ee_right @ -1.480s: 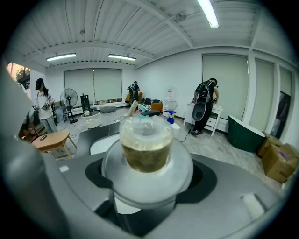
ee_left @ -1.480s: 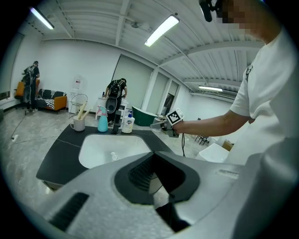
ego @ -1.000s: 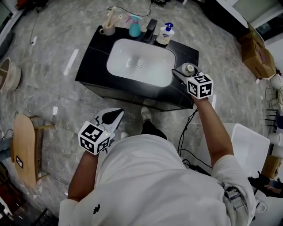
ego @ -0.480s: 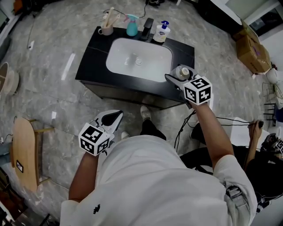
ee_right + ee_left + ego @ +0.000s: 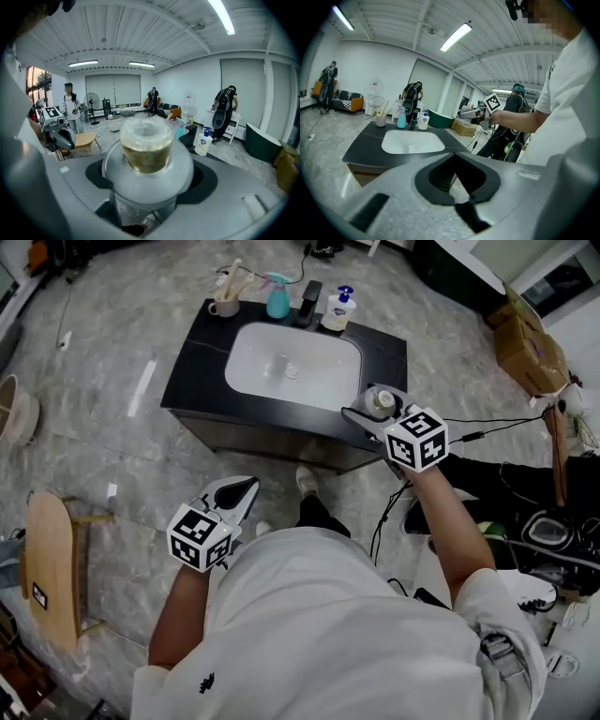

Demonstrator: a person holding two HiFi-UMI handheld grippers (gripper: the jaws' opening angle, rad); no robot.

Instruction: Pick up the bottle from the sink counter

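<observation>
And here we are with the right gripper (image 5: 371,408) clamped on the bottle (image 5: 381,401), one jaw on each side of its body. From the right gripper view we see a clear, cloudy top and amber liquid inside it. The bottle sits at the near right corner of the black sink counter (image 5: 199,362), just right of the white basin (image 5: 292,367); whether its base is off the surface we cannot tell. Along the far edge of the counter we have a cup of brushes (image 5: 225,304) on the left, then a teal spray bottle (image 5: 277,298), the black faucet (image 5: 310,298) and a white pump bottle (image 5: 337,311), all well apart from the grip. The left gripper (image 5: 246,486) hangs low and near, on our side of the counter beside the person's white shirt (image 5: 319,634), its jaws brought together at the tips with nothing between them. A wooden chair (image 5: 52,559) stands off to the left on the marble floor (image 5: 103,456).
</observation>
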